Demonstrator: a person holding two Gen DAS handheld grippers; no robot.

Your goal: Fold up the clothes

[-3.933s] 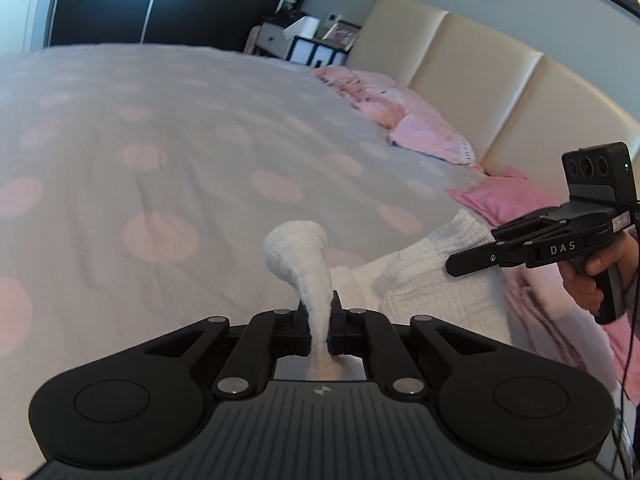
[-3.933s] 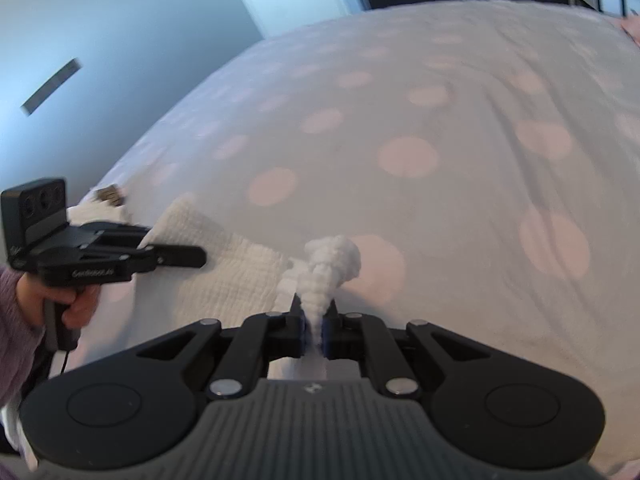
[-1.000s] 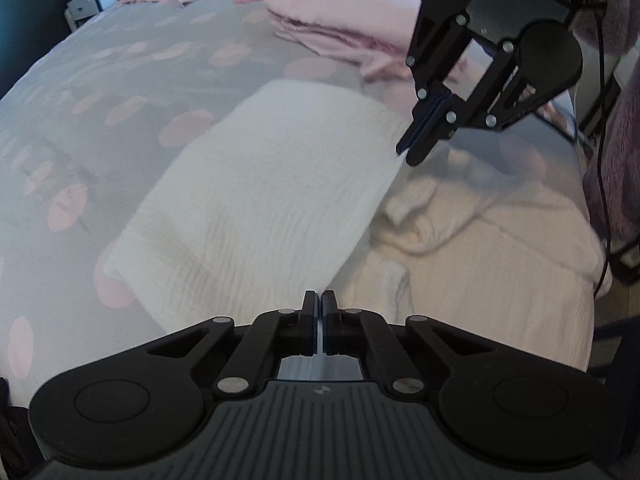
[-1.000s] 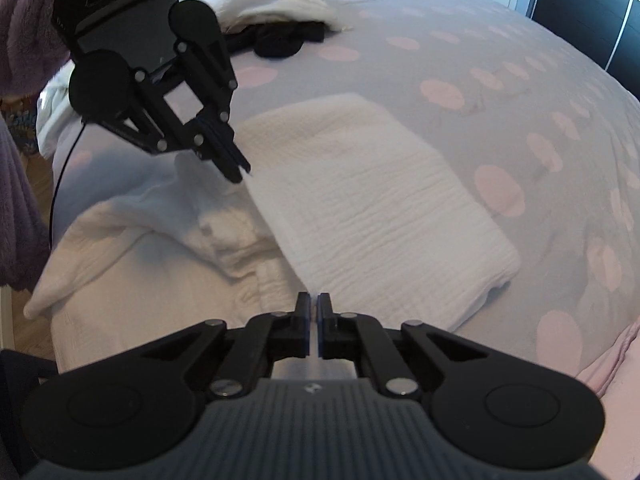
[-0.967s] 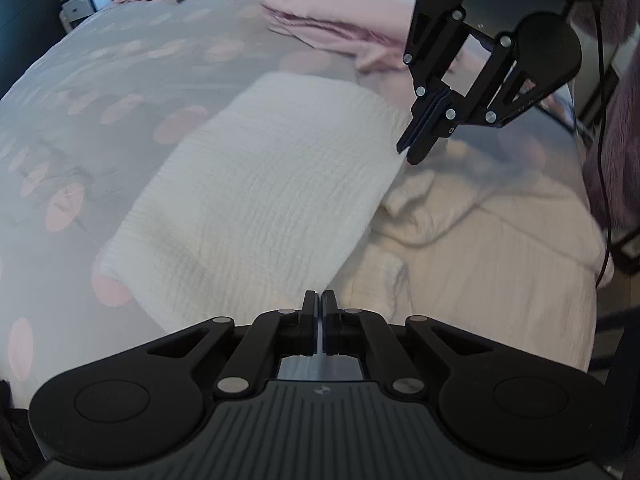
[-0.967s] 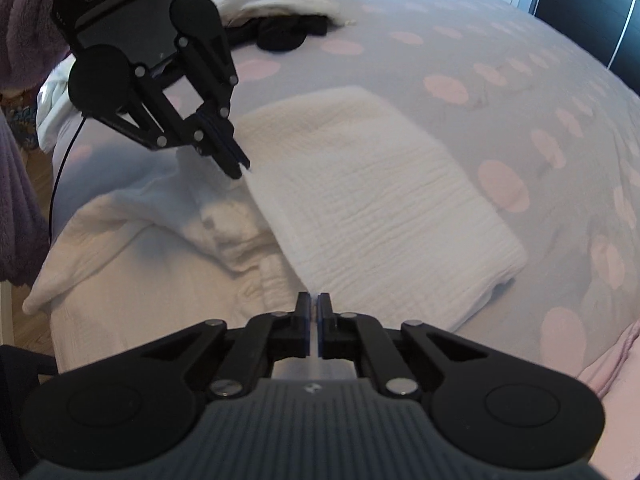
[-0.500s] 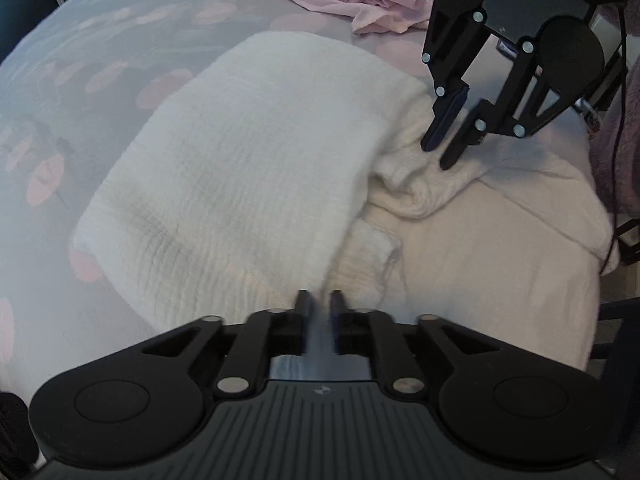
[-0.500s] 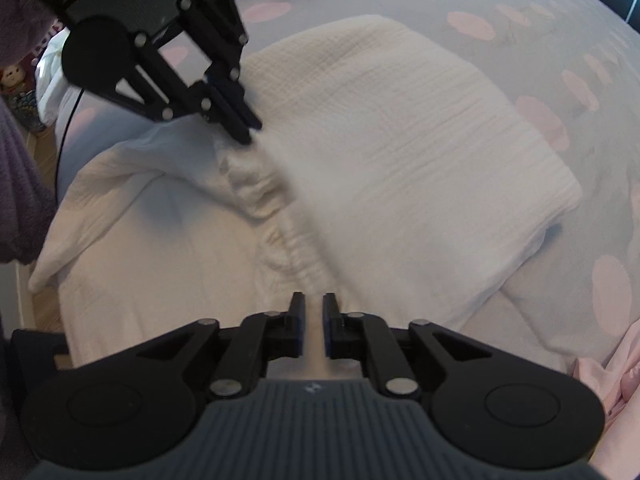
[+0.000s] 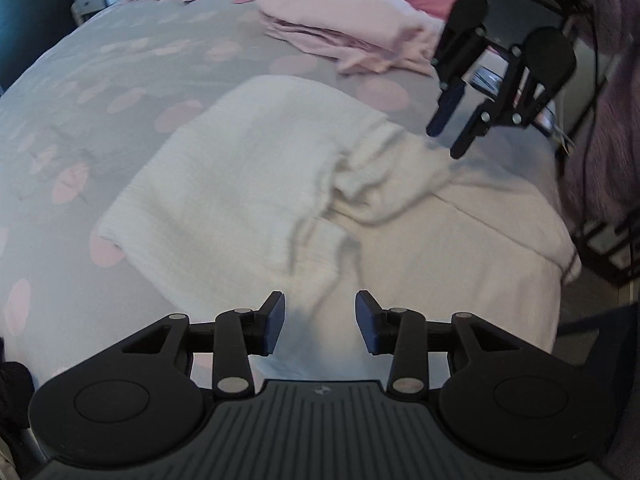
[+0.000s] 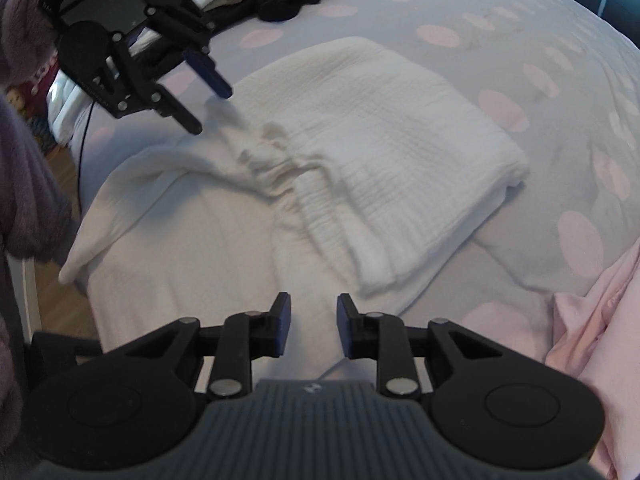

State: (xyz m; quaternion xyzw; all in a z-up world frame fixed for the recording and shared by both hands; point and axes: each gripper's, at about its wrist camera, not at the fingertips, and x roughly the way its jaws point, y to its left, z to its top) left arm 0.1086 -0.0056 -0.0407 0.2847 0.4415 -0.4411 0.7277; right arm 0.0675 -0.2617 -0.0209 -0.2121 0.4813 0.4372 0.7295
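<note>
A white crinkled garment (image 9: pixel 248 172) lies on the bed, its far half folded over into a thick pad and its near half spread flat toward the bed's edge. In the right wrist view the same garment (image 10: pixel 380 140) shows a bunched seam in the middle. My left gripper (image 9: pixel 320 322) hovers over the flat near half. Its jaws are opening, with nothing between them. My right gripper (image 10: pixel 313 320) is also opening and empty above the cloth. Each shows in the other's view, the right gripper (image 9: pixel 446 138) and the left gripper (image 10: pixel 208 110), both just off the bunched seam.
The grey bedcover (image 9: pixel 120 80) has pink dots. A stack of folded pink clothes (image 9: pixel 352 28) lies beyond the garment. Black clothing (image 10: pixel 280 4) and white cloth lie at the far side. Pink fabric (image 10: pixel 592 312) is at the right. A purple fuzzy sleeve (image 10: pixel 24 160) is at the left.
Both grippers, shut on the garment's folded edge a second ago, have spread their jaws and let it drop. Both have drawn back from the fold. The fold's edge now lies bunched.
</note>
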